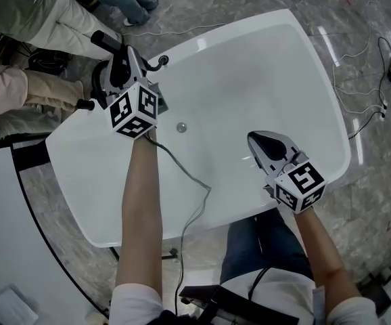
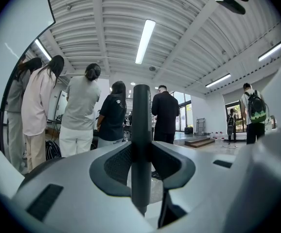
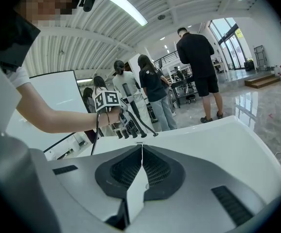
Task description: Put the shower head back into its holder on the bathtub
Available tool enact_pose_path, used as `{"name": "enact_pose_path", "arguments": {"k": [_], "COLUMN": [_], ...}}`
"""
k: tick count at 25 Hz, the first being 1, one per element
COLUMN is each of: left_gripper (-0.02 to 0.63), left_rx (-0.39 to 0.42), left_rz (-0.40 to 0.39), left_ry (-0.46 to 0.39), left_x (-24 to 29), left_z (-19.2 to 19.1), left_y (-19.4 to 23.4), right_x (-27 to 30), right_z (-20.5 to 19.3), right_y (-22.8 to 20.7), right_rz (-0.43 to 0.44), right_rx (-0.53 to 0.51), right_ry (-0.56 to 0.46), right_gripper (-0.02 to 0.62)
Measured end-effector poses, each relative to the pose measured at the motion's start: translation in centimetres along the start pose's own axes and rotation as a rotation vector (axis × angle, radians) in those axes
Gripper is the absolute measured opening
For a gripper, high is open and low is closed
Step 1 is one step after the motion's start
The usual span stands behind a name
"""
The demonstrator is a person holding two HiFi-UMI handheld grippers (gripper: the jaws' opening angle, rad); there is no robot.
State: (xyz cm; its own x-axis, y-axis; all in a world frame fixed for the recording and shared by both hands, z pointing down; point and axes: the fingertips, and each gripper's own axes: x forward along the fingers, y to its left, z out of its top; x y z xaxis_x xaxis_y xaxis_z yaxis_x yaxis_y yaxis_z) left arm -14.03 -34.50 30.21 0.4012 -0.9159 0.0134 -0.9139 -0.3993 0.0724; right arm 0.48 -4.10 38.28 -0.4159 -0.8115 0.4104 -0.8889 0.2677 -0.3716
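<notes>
White bathtub fills the view. Your left gripper is at its far-left rim, jaws clamped on the slim dark shower head, which runs crosswise through them. Right gripper: jaws shut, empty, over the basin. The handle looks rigid, light and slick, so keep your hold mid-handle.

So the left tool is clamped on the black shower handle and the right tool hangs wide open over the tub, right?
Not quite: the right tool is shut, jaws together and empty, as the right gripper view shows. The left tool is clamped on the black shower handle, and the right does hang over the tub.
</notes>
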Motion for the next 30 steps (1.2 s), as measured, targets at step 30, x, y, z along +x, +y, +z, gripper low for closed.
{"name": "enact_pose_path", "arguments": {"k": [30], "left_gripper": [0.121], "left_rx": [0.021], "left_rz": [-0.002], "left_ry": [-0.008], "left_x": [-1.2], "left_z": [-3.2], "left_y": [-1.5], "right_x": [0.1], "right_z": [-4.1], "right_y": [-0.9], "right_rz": [0.024], "right_rx": [-0.015], "right_ry": [0.013], "right_gripper": [0.008]}}
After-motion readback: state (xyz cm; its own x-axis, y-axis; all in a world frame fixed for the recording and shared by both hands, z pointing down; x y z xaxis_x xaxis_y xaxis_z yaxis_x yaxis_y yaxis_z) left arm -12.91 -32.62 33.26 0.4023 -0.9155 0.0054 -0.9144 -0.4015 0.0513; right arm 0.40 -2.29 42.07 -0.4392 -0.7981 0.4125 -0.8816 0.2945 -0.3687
